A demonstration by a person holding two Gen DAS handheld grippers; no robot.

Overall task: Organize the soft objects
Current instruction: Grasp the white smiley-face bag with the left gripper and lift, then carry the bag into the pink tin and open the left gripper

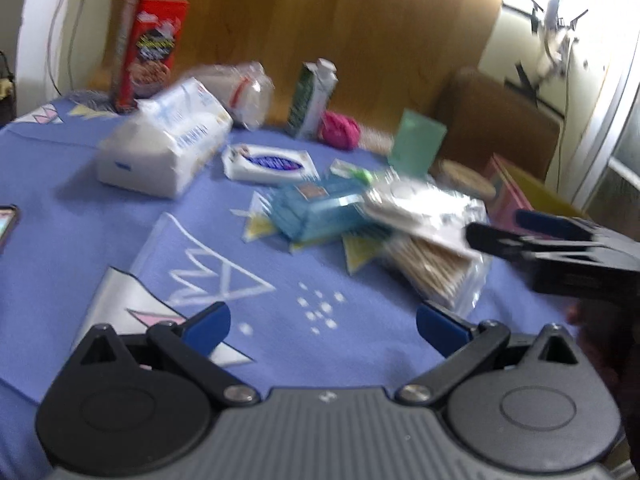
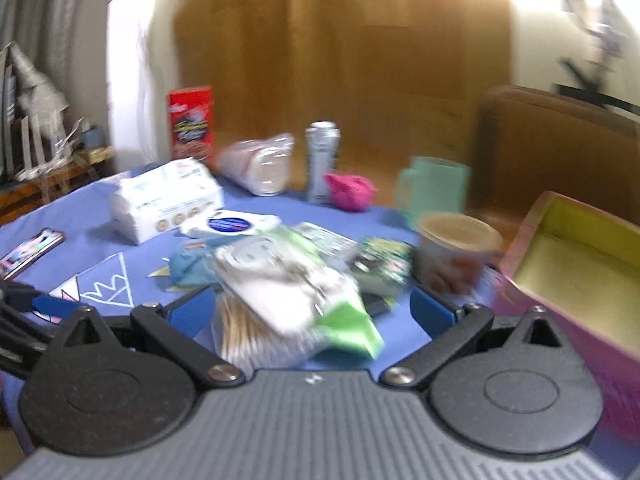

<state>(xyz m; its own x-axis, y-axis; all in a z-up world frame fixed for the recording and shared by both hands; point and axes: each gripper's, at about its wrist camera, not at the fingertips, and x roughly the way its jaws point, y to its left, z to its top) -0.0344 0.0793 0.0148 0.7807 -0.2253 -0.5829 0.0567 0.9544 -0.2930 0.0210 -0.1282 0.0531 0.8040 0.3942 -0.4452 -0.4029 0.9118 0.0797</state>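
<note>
One blue tablecloth (image 2: 100,208) is carrying everything. One pink box (image 2: 568,276) is sitting at its right edge, one white tissue pack (image 1: 168,148) at the far left, one wipes pouch (image 2: 280,280) lying on one cotton-swab bag (image 2: 244,336). Two grippers, left (image 1: 322,326) and right (image 2: 312,312), are hanging wide apart, gripping nothing.

Both pics blurry, bright white glare top right from window (image 1: 616,128), edges bent round, soft shadows on blue surface (image 1: 80,216).
</note>
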